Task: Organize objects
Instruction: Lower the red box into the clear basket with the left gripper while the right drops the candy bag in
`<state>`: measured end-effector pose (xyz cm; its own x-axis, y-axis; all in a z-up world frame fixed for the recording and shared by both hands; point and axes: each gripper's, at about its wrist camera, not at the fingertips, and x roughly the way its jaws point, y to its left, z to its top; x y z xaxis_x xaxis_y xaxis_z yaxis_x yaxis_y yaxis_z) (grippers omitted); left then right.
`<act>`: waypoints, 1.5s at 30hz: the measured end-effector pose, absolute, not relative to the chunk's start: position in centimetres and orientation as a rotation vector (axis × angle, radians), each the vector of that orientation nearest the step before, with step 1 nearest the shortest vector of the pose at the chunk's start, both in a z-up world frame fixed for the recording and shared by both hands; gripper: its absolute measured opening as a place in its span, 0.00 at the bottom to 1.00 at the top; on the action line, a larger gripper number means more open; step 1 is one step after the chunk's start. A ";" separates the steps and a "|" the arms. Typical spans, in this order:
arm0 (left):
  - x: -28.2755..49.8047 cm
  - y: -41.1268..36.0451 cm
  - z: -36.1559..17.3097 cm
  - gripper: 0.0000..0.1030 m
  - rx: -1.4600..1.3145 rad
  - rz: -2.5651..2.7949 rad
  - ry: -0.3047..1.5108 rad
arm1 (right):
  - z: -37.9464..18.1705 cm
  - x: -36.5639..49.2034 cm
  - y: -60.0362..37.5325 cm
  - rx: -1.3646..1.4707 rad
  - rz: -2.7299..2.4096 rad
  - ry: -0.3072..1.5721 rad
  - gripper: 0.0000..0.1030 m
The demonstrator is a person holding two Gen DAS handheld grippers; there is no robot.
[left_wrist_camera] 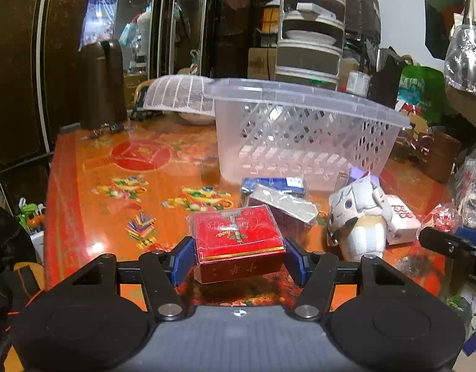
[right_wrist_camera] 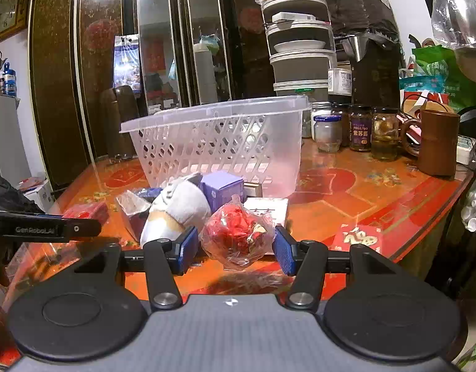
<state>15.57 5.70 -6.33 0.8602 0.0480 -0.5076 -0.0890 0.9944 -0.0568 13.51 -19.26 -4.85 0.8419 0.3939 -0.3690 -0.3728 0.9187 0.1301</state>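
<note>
table (left_wrist_camera: 92,167): glossy orange-red top, everything to sort is dumped in one heap just in front of the basket, so the trips look short.
basket (left_wrist_camera: 300,130): clear plastic, open side up, nothing in it that I can see. Pretty surely where the stuff is headed.
plush toy (right_wrist_camera: 175,204): lying on its side mid-pile, untouched.
red box (left_wrist_camera: 238,241): pinched by its two ends in the left gripper (left_wrist_camera: 239,255), looks held clear of the tabletop.
candy bag (right_wrist_camera: 238,235): red sweets in crinkly film, squeezed between the right gripper (right_wrist_camera: 236,249) pads.
left view only: white mesh food cover (left_wrist_camera: 179,96) behind the basket.
right view only: jars (right_wrist_camera: 358,127) and a red envelope (right_wrist_camera: 358,237).
</note>
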 end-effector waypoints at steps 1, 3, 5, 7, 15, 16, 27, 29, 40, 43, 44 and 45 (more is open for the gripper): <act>15.4 5.7 -6.1 0.63 -0.078 0.074 0.523 | -4.6 13.5 -19.5 0.056 0.406 0.401 0.55; 14.9 5.8 -5.4 0.63 -0.080 0.069 0.507 | -4.1 13.6 -19.8 0.065 0.411 0.400 0.55; 14.4 5.7 -4.3 0.63 -0.082 0.060 0.484 | -3.2 13.8 -20.3 0.079 0.421 0.391 0.55; 13.9 5.6 -3.0 0.63 -0.073 0.049 0.456 | -2.0 14.0 -20.6 0.081 0.426 0.372 0.55; 15.8 6.0 3.8 0.63 -0.075 -0.017 0.362 | 5.5 16.9 -20.6 0.044 0.431 0.281 0.55; 16.7 6.0 4.5 0.63 -0.075 -0.027 0.360 | 6.4 18.0 -20.3 0.042 0.431 0.289 0.55; 31.0 5.7 7.7 0.63 -0.122 -0.088 0.529 | 7.8 32.2 -16.1 -0.021 0.385 0.525 0.55; 33.3 5.7 6.9 0.63 -0.131 -0.087 0.588 | 7.0 33.6 -15.9 -0.032 0.384 0.572 0.55; 39.9 4.7 2.6 0.63 -0.115 -0.089 0.762 | 4.3 38.1 -13.3 -0.121 0.395 0.734 0.55; 40.3 4.6 2.0 0.63 -0.098 -0.090 0.778 | 3.9 38.3 -12.7 -0.141 0.398 0.746 0.55; 40.4 4.6 1.9 0.63 -0.099 -0.086 0.776 | 3.8 38.2 -12.6 -0.143 0.397 0.748 0.56; 40.3 4.7 1.8 0.63 -0.105 -0.087 0.775 | 3.8 38.3 -12.5 -0.143 0.398 0.748 0.57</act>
